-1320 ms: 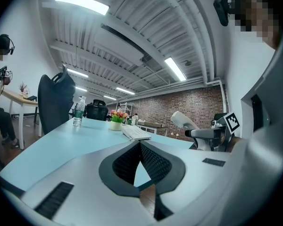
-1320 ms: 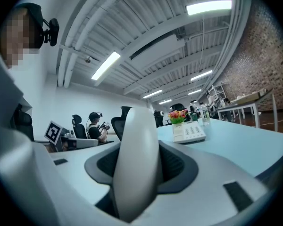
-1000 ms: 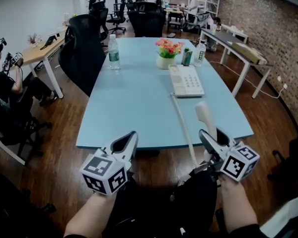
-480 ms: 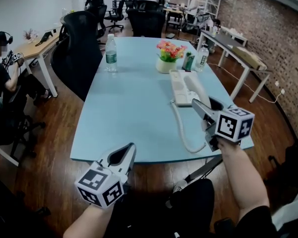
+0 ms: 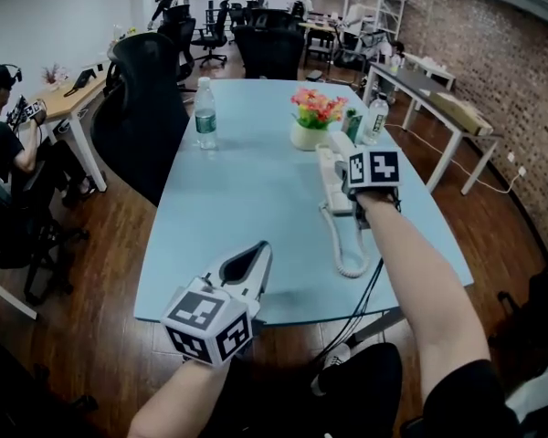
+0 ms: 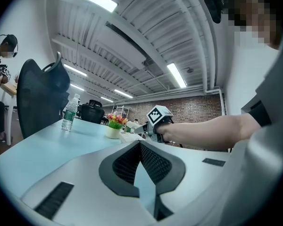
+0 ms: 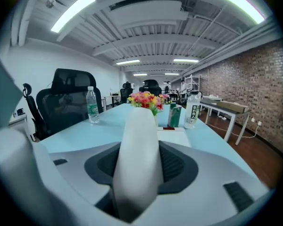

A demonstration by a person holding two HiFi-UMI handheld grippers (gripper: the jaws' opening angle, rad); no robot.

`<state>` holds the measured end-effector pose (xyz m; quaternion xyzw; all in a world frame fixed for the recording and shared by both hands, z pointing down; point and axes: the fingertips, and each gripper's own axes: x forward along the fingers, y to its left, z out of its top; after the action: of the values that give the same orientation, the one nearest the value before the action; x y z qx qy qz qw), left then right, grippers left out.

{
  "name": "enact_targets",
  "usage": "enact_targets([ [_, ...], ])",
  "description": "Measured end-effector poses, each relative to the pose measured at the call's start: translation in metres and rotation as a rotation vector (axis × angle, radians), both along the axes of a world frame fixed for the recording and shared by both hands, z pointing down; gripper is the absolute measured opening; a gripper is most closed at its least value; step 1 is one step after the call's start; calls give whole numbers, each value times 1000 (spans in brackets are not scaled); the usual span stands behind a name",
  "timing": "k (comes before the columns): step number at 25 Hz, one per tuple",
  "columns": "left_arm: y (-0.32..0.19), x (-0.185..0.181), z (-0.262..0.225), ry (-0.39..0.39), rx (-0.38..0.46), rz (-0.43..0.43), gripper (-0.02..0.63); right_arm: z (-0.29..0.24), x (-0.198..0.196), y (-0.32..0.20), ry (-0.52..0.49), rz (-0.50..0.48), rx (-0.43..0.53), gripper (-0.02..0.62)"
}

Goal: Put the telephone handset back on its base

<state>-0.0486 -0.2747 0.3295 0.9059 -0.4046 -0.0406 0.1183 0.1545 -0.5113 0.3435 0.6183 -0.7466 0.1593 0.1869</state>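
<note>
The white handset [image 7: 138, 154] stands between the pads of my right gripper [image 7: 139, 147], which is shut on it. In the head view, my right gripper [image 5: 349, 164] hangs over the white telephone base [image 5: 328, 188] at the table's right middle. The handset's far end [image 5: 340, 144] pokes out beyond the marker cube. A coiled cord [image 5: 349, 249] loops from the base toward the front edge. The base's top [image 7: 175, 135] lies just ahead of the jaws. My left gripper [image 5: 259, 254] is shut and empty at the near table edge, its tips [image 6: 140, 146] touching.
On the light blue table [image 5: 247, 190] behind the base stand a flower pot [image 5: 312, 121], a green carton [image 5: 351, 124] and a water bottle [image 5: 374, 119]. Another bottle [image 5: 205, 114] stands at the far left. Black chairs [image 5: 151, 99] line the left side; a person [image 5: 5, 149] sits far left.
My right gripper has carried the handset from the table's front edge forward to just over the base, the cord trailing after it. The left gripper has barely moved.
</note>
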Motion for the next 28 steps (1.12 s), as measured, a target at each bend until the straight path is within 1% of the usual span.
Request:
enact_targets([
  [4, -14, -8, 8, 10, -17, -18, -2, 9, -6, -26, 33, 59, -23, 225],
  [8, -22, -16, 11, 26, -31, -34, -2, 21, -8, -36, 77, 104, -55, 225],
  [12, -25, -19, 10, 23, -24, -31, -2, 34, -10, -42, 105, 114, -87, 225],
  [16, -26, -22, 9, 21, -23, -30, -2, 36, -9, -46, 130, 122, -79, 225],
  [19, -24, -25, 9, 21, -25, -36, -2, 42, -8, -45, 107, 115, -98, 227],
  [21, -23, -26, 9, 20, -27, -38, -2, 41, -10, -48, 87, 89, -82, 258],
  [22, -23, -26, 10, 19, -27, -37, -2, 40, -14, -49, 74, 72, -76, 324],
  [24, -23, -25, 10, 19, -25, -37, -2, 34, -19, -49, 58, 53, -67, 336],
  [28, -20, -21, 10, 15, -25, -33, -2, 23, -13, -44, 65, 66, -49, 336],
])
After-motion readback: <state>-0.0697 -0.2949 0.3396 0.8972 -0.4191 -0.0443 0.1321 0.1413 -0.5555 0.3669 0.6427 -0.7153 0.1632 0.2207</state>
